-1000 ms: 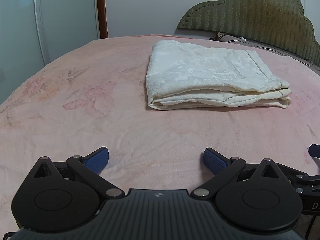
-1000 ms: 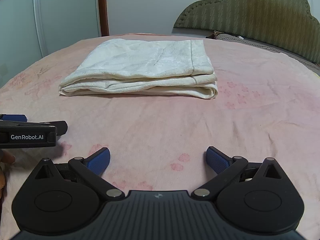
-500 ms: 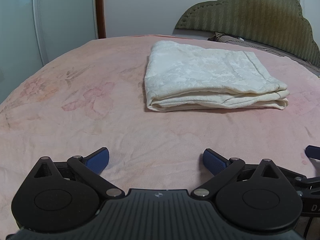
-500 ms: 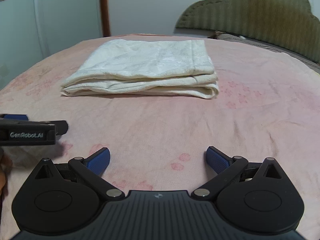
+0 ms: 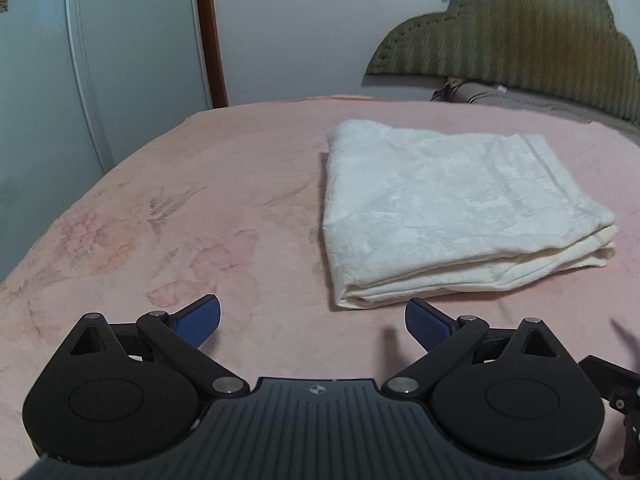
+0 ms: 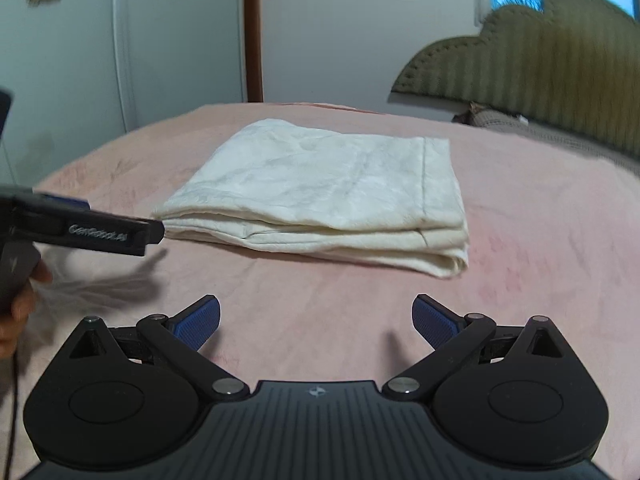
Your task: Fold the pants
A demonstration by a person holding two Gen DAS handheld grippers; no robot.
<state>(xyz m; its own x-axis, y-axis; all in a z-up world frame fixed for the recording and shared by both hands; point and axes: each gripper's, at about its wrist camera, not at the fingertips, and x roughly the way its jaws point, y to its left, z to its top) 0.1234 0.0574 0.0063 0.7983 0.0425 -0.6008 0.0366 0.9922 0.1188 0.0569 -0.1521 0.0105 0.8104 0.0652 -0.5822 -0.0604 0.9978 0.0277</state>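
The cream-white pants [image 5: 444, 208] lie folded into a flat rectangular stack on the pink bedspread [image 5: 192, 208]. They also show in the right wrist view [image 6: 328, 196]. My left gripper [image 5: 313, 322] is open and empty, just short of the stack's near-left corner. My right gripper [image 6: 316, 320] is open and empty, above the bedspread [image 6: 540, 240] in front of the stack. The left gripper's body also shows at the left of the right wrist view [image 6: 96, 234], held by a hand.
A green padded headboard [image 5: 520, 48] stands at the back right with a grey pillow [image 5: 500, 98] below it. A pale wardrobe [image 5: 80, 80] with flower decals and a brown door frame [image 5: 210, 36] stand at the left, past the bed's edge.
Both grippers have risen and tilted, so the folded pants sit closer and lower in both views. The left gripper has moved up towards the stack's left end. The pants have not moved.
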